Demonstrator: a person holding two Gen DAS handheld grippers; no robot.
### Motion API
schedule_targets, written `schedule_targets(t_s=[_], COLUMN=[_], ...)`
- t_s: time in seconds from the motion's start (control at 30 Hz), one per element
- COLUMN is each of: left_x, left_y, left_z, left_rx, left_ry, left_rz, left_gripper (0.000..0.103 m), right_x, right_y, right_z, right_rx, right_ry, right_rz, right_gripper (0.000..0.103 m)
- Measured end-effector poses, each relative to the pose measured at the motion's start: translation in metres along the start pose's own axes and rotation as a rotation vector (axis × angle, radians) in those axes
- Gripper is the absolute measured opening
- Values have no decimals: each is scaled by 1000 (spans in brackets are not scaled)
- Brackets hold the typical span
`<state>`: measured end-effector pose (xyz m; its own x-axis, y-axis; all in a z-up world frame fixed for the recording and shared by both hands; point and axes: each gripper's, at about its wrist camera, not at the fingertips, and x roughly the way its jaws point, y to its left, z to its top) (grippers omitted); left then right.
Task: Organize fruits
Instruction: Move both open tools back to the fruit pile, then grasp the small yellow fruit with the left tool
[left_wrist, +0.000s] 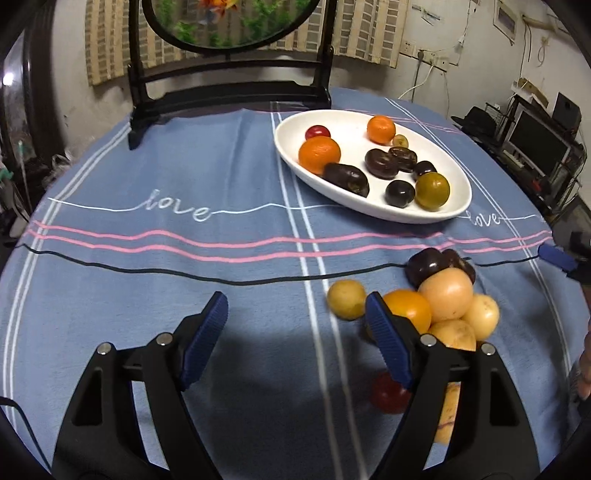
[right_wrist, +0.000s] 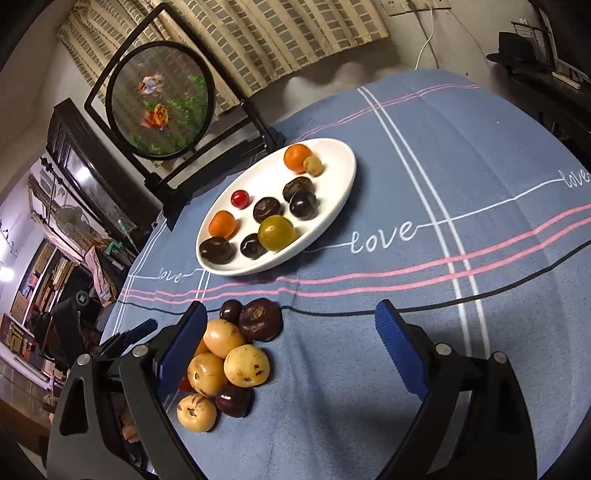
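Left gripper (left_wrist: 295, 332) finger partly hides the fruit pile (left_wrist: 447, 306).

The tablecloth (left_wrist: 184, 177) is matt blue woven cloth with stitched lettering, and the oval plate (left_wrist: 436, 216) on it looks like glossy white glazed ceramic. The dark fruits (right_wrist: 260, 319) have shiny smooth skins, while the yellow fruits (right_wrist: 246, 365) look duller and speckled. The gripper fingers (left_wrist: 203, 343) carry ribbed blue pads on matt black plastic arms with metal pins.
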<state>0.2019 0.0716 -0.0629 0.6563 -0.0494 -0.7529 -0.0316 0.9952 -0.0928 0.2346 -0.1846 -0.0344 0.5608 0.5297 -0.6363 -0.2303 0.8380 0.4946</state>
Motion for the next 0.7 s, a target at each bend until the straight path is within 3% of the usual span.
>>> schedule_targets(t_s=[0.27, 0.33, 0.43, 0.47, 0.53, 0.6, 0.7], left_x=[19, 13, 0, -4, -16, -25, -24], left_y=[8, 18, 42, 47, 52, 38, 15], left_z=[7, 8, 6, 6, 5, 2, -4], left_rx=[-38, -63, -100, -119, -157, -98, -4], left_ry=[59, 45, -6, -13, -41, -91, -95], left_rz=[-38, -3, 222, 225, 155, 169, 174], left_gripper=[85, 85, 81, 81, 81, 81, 81], right_x=[2, 2, -2, -3, -4, -5, -5], right_y=[4, 2, 0, 0, 1, 2, 3], right_z=[0, 0, 1, 1, 0, 0, 0], right_rx=[-24, -17, -12, -13, -18, -23, -29], right_ry=[9, 8, -3, -7, -11, -14, -19], right_rz=[-8, -14, -16, -14, -10, -3, -2], right_gripper=[93, 93, 93, 93, 93, 93, 93])
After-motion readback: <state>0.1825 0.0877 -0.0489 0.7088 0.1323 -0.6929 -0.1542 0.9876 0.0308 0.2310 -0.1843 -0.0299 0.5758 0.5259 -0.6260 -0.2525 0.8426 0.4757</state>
